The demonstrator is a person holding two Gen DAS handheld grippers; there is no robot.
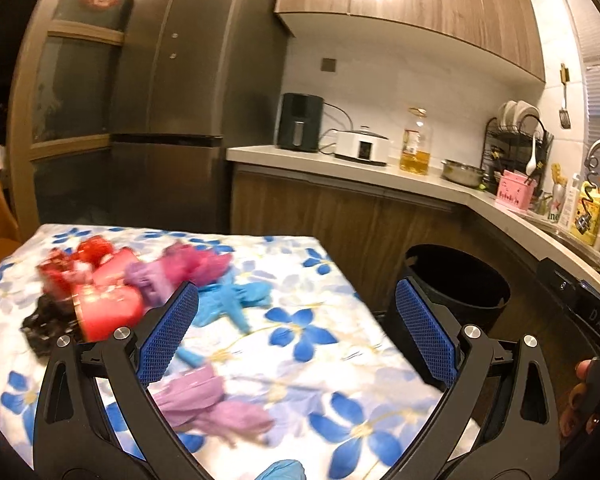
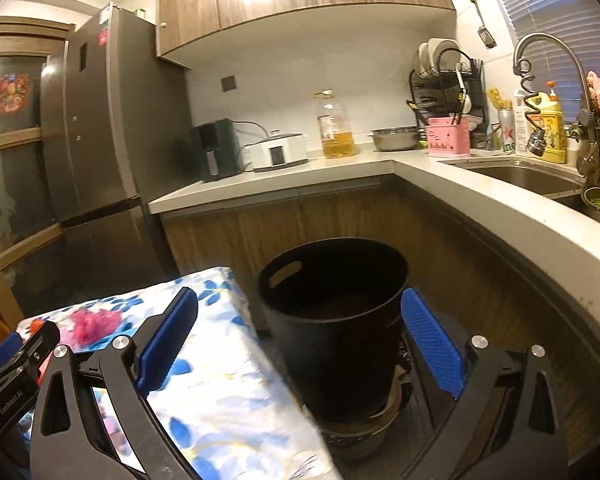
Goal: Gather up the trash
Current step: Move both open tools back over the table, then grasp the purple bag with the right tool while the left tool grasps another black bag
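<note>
Your left gripper (image 1: 296,328) stands wide open with nothing between its blue pads, hovering low over the near part of the surface (image 1: 332,364) with its blue-flowered cloth. Just under and ahead of it, between the fingers, lies a crumpled lilac scrap (image 1: 216,404); a bit of blue material (image 1: 280,470) peeks in at the bottom edge of the view. Farther on, beside the left finger, a blue scrap (image 1: 236,300) sprawls on the cloth, and beyond it to the left the trash sits bunched together: a red can (image 1: 108,312) on its side, a black crumpled piece (image 1: 44,328) just beside it, more red wrappers (image 1: 84,260) behind, and a pink and lilac wad (image 1: 188,268) touching that heap. All of it is blurred, so finer detail cannot be told. Your right gripper (image 2: 300,328) is also wide open and holds nothing; the black bin (image 2: 336,320) stands on the floor just off the surface's right edge, framed between its fingers but not touched by the pads. The bin's inside looks dark, and what is in it cannot be made out. In the right wrist view your left gripper shows at the lower left edge over the cloth. Behind everything run the kitchen counter (image 2: 284,176) with a bottle of oil (image 2: 336,128), the sink (image 2: 528,176) and the fridge (image 2: 100,120).
</note>
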